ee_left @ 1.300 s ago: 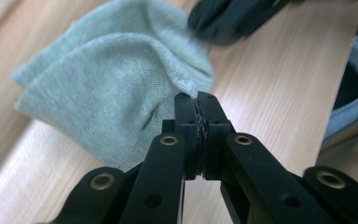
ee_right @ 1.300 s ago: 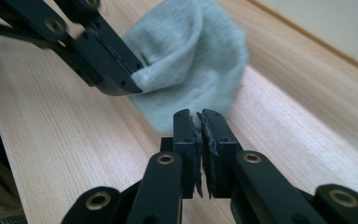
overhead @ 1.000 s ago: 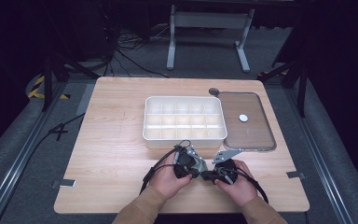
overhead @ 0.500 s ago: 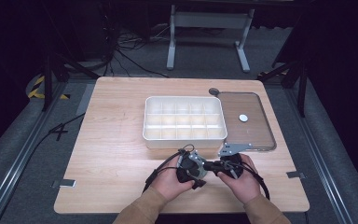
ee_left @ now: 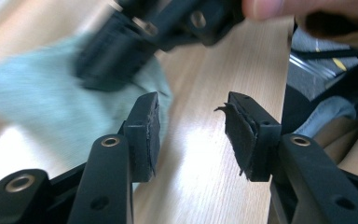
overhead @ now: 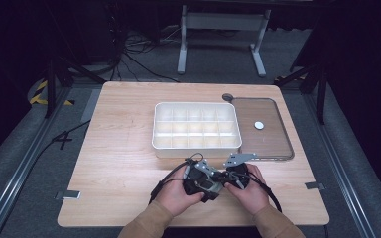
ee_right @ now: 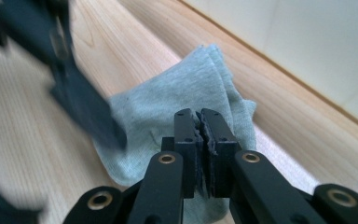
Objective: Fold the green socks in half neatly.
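A pale blue-green cloth (ee_right: pixel 186 93) lies crumpled on the wooden table (overhead: pixel 119 163), close to the white tray's wall (ee_right: pixel 307 51). My right gripper (ee_right: pixel 198 114) points down over the cloth with its pads together; they have just eased apart a trifle, and I see no fold between them. My left gripper (ee_left: pixel 191 100) stands open beside the cloth (ee_left: pixel 37 98), and its jaws have just been closing a little, with bare wood between them. Its camera catches the right gripper (ee_left: pixel 109 65), blurred, on the cloth. In the high view both hands hold the left gripper (overhead: pixel 212 182) and right gripper (overhead: pixel 228 177) close together near the front edge.
A white compartment tray (overhead: pixel 155 130) stands mid-table just beyond the hands. To its right lies a brown tray (overhead: pixel 278 144) with a small white disc (overhead: pixel 259 125) in it. Cables trail from both grippers. A blurred black jaw of the left gripper crosses the right gripper view.
The hands have drawn closer together near the front edge, and the left gripper has turned towards the right one. The trays have not moved.
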Action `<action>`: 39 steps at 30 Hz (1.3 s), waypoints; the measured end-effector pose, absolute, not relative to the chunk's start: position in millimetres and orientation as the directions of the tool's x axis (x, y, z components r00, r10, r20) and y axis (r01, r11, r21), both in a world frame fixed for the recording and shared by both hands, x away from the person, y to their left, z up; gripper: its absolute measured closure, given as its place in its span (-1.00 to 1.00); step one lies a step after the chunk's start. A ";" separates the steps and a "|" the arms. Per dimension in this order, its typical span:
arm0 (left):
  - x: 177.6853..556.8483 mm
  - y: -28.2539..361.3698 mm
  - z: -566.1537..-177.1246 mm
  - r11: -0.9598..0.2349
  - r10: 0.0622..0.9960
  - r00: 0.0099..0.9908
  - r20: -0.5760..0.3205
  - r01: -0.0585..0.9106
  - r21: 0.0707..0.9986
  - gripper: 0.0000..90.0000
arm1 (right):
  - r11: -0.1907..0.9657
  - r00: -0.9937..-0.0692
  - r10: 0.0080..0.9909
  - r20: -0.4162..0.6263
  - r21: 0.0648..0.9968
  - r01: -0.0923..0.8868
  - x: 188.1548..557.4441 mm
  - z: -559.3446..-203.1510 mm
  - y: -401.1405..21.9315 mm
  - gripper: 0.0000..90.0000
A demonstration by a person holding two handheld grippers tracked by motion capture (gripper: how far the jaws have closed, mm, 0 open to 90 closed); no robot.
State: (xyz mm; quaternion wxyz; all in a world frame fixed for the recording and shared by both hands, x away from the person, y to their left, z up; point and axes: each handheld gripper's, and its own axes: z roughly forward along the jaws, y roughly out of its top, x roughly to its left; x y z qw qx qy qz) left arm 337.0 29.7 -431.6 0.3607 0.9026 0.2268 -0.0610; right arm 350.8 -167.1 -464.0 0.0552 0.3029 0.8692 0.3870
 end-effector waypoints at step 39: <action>343.4 37.6 -444.7 -0.664 0.522 0.844 -0.120 0.491 0.564 0.72 | 0.645 -0.869 0.494 0.012 0.666 0.376 324.9 -453.2 -184.2 0.75</action>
